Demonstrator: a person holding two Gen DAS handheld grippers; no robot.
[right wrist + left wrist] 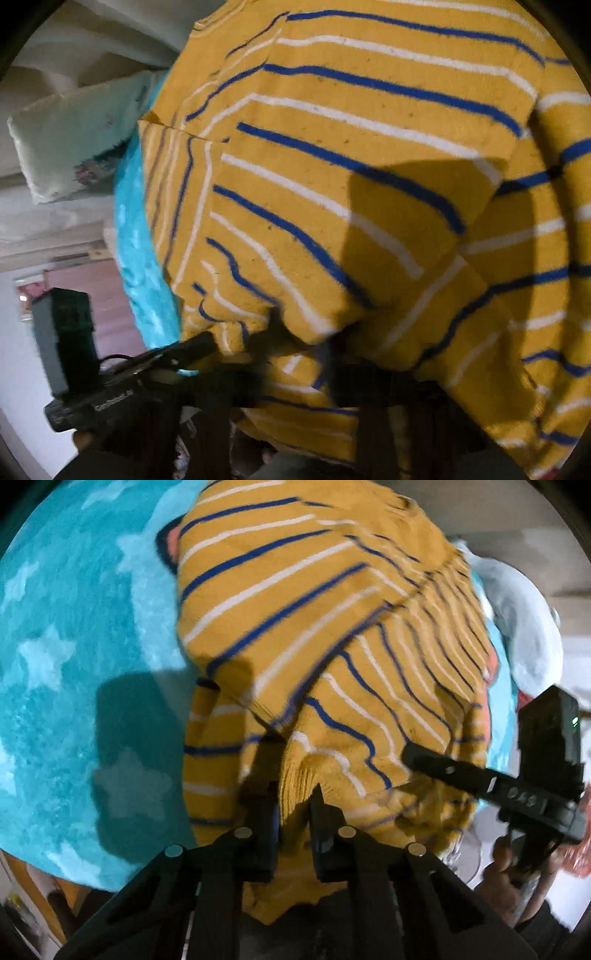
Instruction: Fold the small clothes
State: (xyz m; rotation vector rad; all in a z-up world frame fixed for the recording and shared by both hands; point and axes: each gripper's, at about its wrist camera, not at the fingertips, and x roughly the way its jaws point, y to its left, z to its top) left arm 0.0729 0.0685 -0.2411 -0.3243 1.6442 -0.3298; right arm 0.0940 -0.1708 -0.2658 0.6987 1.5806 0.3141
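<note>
While a mustard sweater (295, 635) with blue and white stripes is lying spread over a turquoise star-patterned blanket (74, 664), the left tool (293, 805) is pinching a ribbed edge of it between its fingers. The right tool (299, 347) is gripping the same hem just beside it, its fingers largely buried in fabric. Both tools are reaching in from the near edge.

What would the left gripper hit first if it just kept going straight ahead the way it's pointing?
The striped sweater. The left gripper already has its ribbed edge between the fingers, so more yellow knit lies straight ahead; depth beyond that is unclear.
</note>
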